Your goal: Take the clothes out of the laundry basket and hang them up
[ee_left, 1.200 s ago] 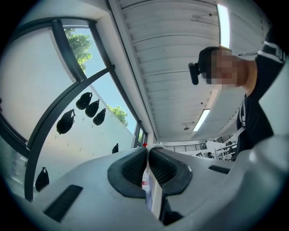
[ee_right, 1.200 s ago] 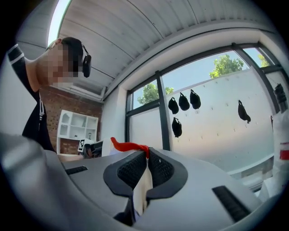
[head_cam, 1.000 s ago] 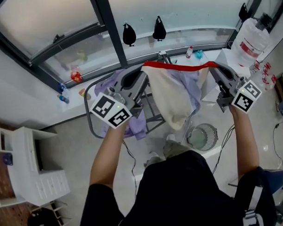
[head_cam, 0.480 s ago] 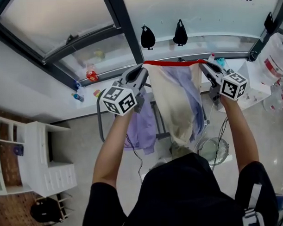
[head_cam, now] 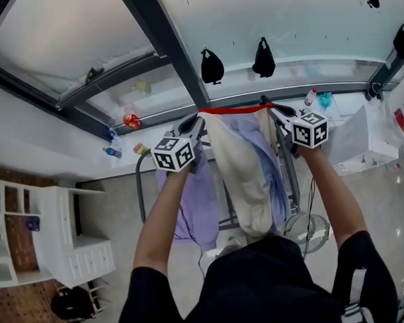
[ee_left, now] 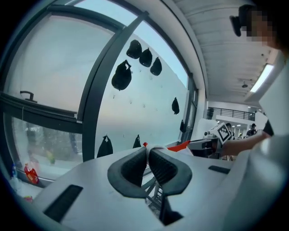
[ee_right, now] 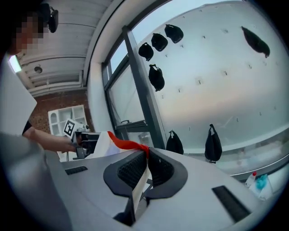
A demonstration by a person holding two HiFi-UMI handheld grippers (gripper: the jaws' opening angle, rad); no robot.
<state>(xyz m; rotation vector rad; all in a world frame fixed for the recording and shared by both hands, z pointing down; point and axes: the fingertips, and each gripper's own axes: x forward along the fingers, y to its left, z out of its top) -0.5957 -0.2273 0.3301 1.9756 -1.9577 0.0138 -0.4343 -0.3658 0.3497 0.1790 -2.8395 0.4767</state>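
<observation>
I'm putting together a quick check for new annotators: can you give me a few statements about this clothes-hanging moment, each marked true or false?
1. The left gripper and the right gripper are both shut on the red edge of the cream garment. True.
2. The cream garment lies bundled in a basket. False: it hangs down from its red edge, which is stretched between the two grippers.
3. A purple garment hangs on the drying rack. True.
4. The fan stands on the windowsill. False: it stands on the floor, beside the drying rack.
</observation>
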